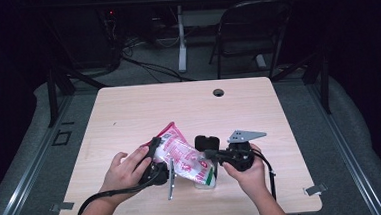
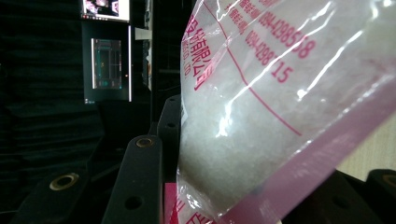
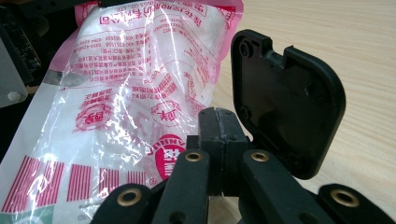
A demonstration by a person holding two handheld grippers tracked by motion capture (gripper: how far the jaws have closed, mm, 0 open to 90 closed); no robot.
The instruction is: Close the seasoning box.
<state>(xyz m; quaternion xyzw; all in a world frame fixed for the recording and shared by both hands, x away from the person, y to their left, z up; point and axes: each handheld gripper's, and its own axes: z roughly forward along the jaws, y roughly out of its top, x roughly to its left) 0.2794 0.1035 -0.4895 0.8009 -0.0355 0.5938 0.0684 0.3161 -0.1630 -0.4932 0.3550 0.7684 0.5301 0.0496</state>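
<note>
Left tool (image 2: pixel 196 186) around pink-printed bag (image 2: pixel 261 121), bag's contents hazy behind glare.

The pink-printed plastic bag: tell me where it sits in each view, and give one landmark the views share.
High view: the bag lies slanted at the table's near middle, between the two hands.
Left gripper view: it takes up the right and centre, clamped between the left gripper jaws.
Right gripper view: it covers the left and upper centre, beyond the shut right gripper.
Shared landmark: the light wooden table, showing in all three.
</note>
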